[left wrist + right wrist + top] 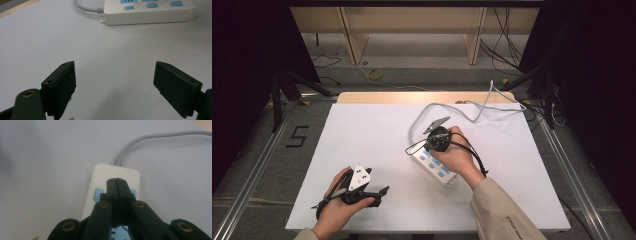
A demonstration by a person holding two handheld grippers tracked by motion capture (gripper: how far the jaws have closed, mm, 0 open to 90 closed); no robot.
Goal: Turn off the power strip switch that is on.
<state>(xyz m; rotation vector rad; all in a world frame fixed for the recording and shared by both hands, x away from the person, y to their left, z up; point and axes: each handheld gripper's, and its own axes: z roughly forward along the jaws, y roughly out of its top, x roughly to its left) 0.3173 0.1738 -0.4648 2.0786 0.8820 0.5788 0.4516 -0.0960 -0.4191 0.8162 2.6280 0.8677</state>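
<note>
High view, left to right: your left gripper [382, 192] sits low on the white table [362, 135] near the front edge, resting in your hand, jaws spread wide w/ nothing between them. In the left gripper view you can see bare table between the two black pads, and the power strip [150, 11] lies well ahead of it, not touching.

Middle/right: the power strip [437, 167] is just right of centre on the table, white w/ blue sockets/buttons. Your right gripper [438, 140] is over its far end, jaws pressed together, tips pointing down at the top face. In the right gripper view the closed tips sit right over the strip [100, 195] between two blue bits. Can't tell if they're actually touching or just hovering.

What could go wrong, imo:
- Strip isn't held by anything. If you push down off-centre w/ the closed tips, it could skid or pivot on the smooth table, since your left gripper is too far away to brace it.
- The tips are narrow, so they could slip off a blue button onto the plastic next to it.
- Grey cord [477, 112] loops off toward the back right; any drag on it could tug the strip's end around.

Orientation: long axis runs diagonal, far-left to near-right. Cord end points far-left, away from you; the other end points back toward your right arm.
</note>
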